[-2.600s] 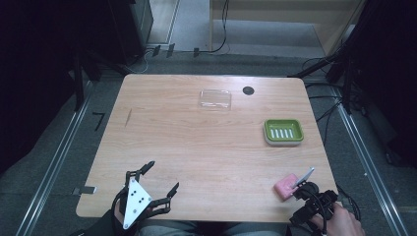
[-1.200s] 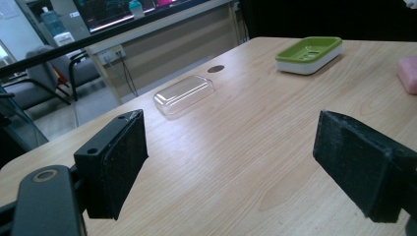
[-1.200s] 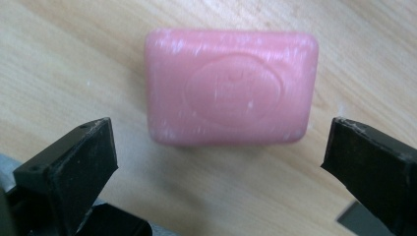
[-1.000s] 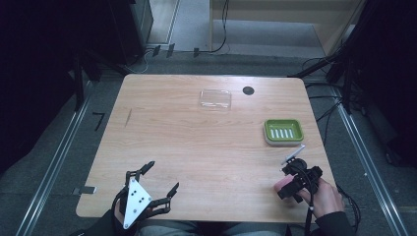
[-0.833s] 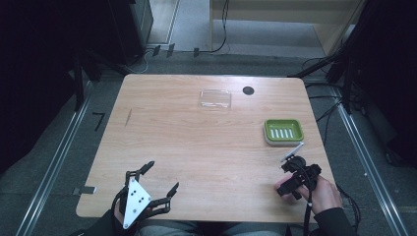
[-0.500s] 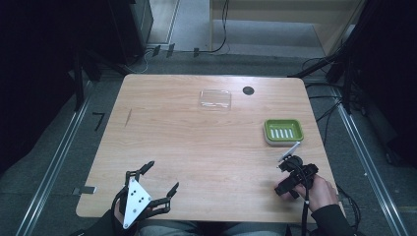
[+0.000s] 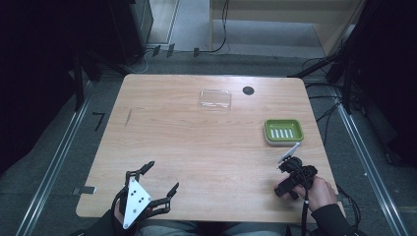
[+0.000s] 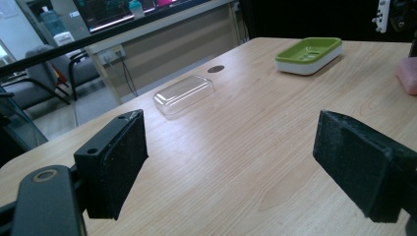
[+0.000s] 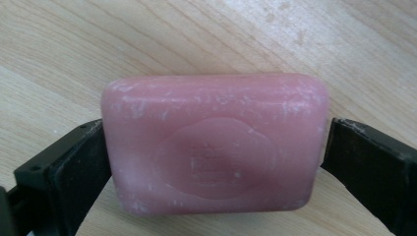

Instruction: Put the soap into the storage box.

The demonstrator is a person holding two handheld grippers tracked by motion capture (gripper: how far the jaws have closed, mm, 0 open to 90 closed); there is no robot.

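Right tongs [image 9: 216,147] clenched on pink soap [image 9: 215,142], at desk [image 7: 196,142] 4 o'clock corner. Left tongs [image 8: 231,162] released, idle at 7 o'clock. Step: soap gripped. Next, likely: carry toward 12 o'clock into green soap dish [image 7: 283,131], lower flat.

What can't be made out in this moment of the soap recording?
- Pink soap: in the high view the right gripper and hand cover it; in the left gripper view the frame's right edge cuts it.
- Stamp on the soap, right gripper view: too blurred to read.
- Whether the soap is lifted off the table: cannot tell.
- Green dish: its ridges are too small for detail.
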